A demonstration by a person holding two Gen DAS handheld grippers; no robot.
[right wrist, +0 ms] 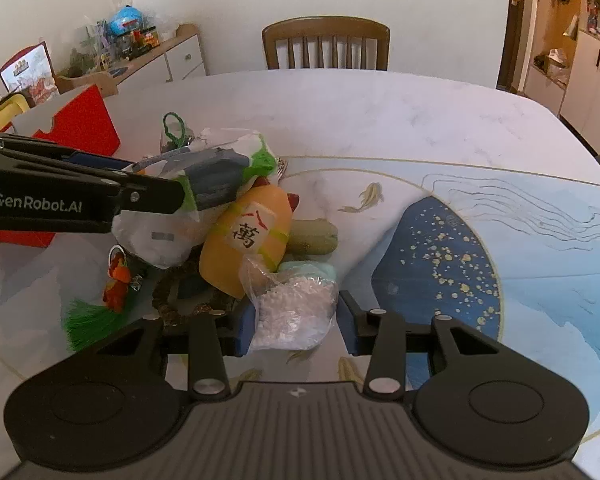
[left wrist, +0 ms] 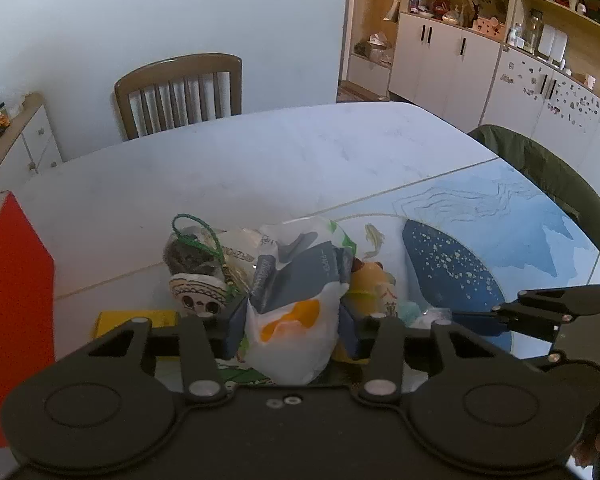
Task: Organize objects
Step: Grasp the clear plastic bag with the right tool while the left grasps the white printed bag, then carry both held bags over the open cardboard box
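Observation:
My left gripper (left wrist: 293,328) is shut on a white plastic packet (left wrist: 296,320) printed in grey, orange and green; the right wrist view shows that packet (right wrist: 156,240) held above the pile. My right gripper (right wrist: 297,330) has its blue pads pressed on both sides of a clear bag of white beads (right wrist: 296,312) lying on the table. The pile holds a yellow plush with a character label (right wrist: 244,236), a dull green roll (right wrist: 312,236), a teal item (right wrist: 308,270), a red charm with a green tassel (right wrist: 116,280) and a sombrero-face charm (left wrist: 198,294) on a green cord.
A red and white box (left wrist: 12,300) stands at the left. The white marble table (left wrist: 240,168) carries a blue painted mat (right wrist: 480,248) on the right. A wooden chair (right wrist: 326,44) stands at the far side, a green-covered chair (left wrist: 548,176) at the right, and a cluttered sideboard (right wrist: 148,52) at the left.

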